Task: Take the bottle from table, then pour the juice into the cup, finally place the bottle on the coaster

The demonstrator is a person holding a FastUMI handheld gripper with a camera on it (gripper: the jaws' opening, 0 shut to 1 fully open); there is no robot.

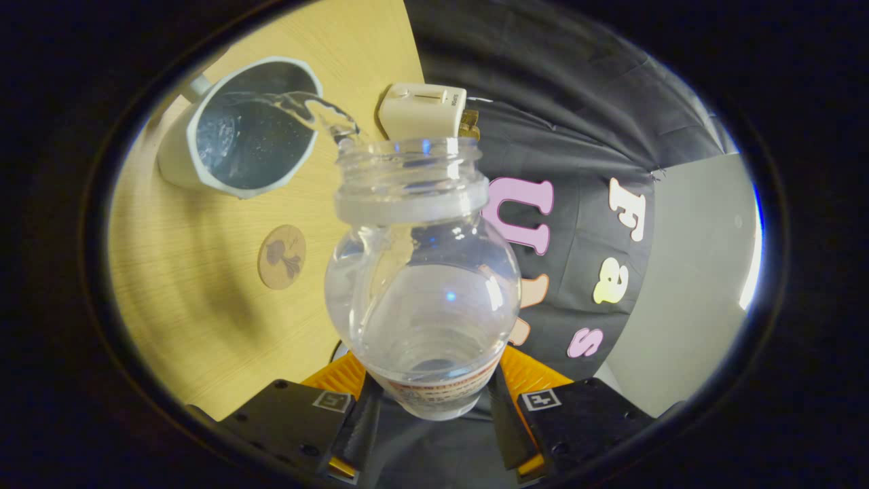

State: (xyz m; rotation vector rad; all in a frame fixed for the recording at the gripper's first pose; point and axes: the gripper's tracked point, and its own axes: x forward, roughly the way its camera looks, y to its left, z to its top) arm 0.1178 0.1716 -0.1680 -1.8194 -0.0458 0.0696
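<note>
The tool [434, 401] is gripping the bottle [421, 285], its two black fingers [360, 424] pressing on the lower body from either side, at the level of the label band. The bottle is clear and uncapped, and it is sitting between the fingers with its neck pointing forward, away from the tool, and its open mouth lying well ahead of the fingertips. It is being held tipped over the counter [197, 319], with clear liquid pooling in the rounded shoulder of the bottle.

A stream of clear liquid [319, 112] is leaving the bottle's mouth and arcing toward the cup [244, 125], which is standing on the light wooden counter beyond the fingers. The stream is reaching over the cup's rim and falling inside; the cup is white outside and grey within, with a handle showing at its far side, and liquid is gathering in its bottom.

The coaster [282, 257], a round brown disc with a dark motif, is lying flat on the counter between the cup and the tool, apart from the cup and beside the bottle's body as seen here. A white boxy plug-like object [422, 111] with metal prongs is showing just beyond the bottle's mouth, near the counter's edge
</note>
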